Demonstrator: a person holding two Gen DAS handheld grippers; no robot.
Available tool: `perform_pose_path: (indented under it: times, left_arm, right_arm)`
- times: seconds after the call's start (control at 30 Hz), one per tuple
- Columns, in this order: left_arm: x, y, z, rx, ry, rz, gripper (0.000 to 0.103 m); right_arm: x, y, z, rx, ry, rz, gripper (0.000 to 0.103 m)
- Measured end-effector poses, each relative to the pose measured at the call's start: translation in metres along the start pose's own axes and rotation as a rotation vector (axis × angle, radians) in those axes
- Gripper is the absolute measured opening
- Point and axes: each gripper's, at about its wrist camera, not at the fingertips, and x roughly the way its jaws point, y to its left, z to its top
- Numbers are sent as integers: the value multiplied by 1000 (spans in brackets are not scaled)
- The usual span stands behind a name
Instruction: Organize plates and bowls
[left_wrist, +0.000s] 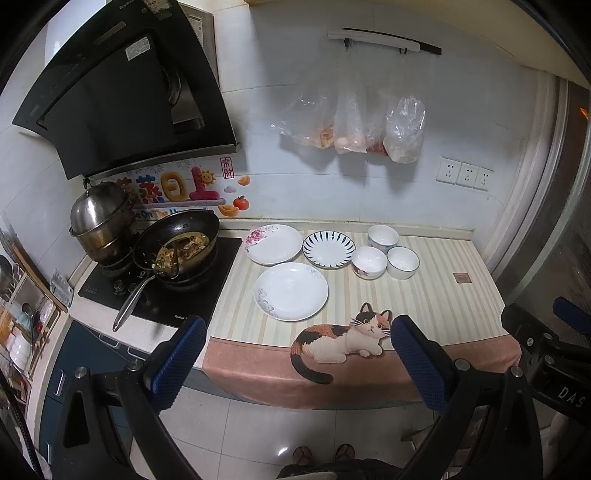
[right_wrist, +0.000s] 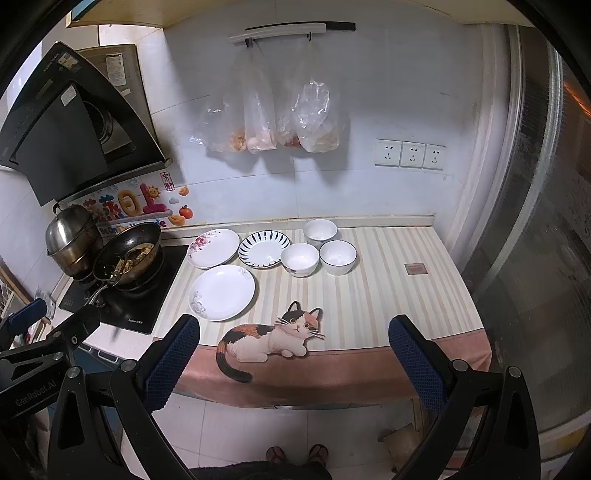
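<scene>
We hold the left gripper (left_wrist: 295, 354) and the right gripper (right_wrist: 293, 356) short of the counter edge, blue-padded fingers (left_wrist: 181, 354) spread wide, nothing between them. On the striped cat-print cloth (left_wrist: 424, 306): three white plates, rose-patterned (left_wrist: 274, 243), blue-rayed (left_wrist: 328, 249) and grey-scrolled (left_wrist: 291, 291), lie close together. Just right cluster three white bowls (left_wrist: 369, 261), beside the black stovetop's wok (left_wrist: 177, 243).

Blue textured pads (left_wrist: 177, 363) are carried on black fingers. Ahead of them a cloth (left_wrist: 424, 295) is striped cream and beige, edged in pink, and printed with a calico cat (left_wrist: 343, 338). Three white plates are seen beyond: one (left_wrist: 291, 291) with grey scrolls, one (left_wrist: 274, 243) with pink flowers, one (left_wrist: 328, 249) with dark blue rim dashes. Three bowls are white; one (left_wrist: 403, 262) is rimmed dark.
</scene>
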Motion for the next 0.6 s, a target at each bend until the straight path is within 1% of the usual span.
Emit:
perform_pose_path:
  times: [0.27,0.5,0.6]
  left_arm:
    - [0,0,0,1,-1,-1,103]
    - [-1,3,11,3,-2,-2,103]
    - [-2,2,10,4,-3,-1,103]
  right_arm:
    - [-3,7,-4,-7,-10,-5,103]
    - [-4,7,-4,-6,-12,-4,103]
    - [-5,6,-5,-6,-13,-2,103]
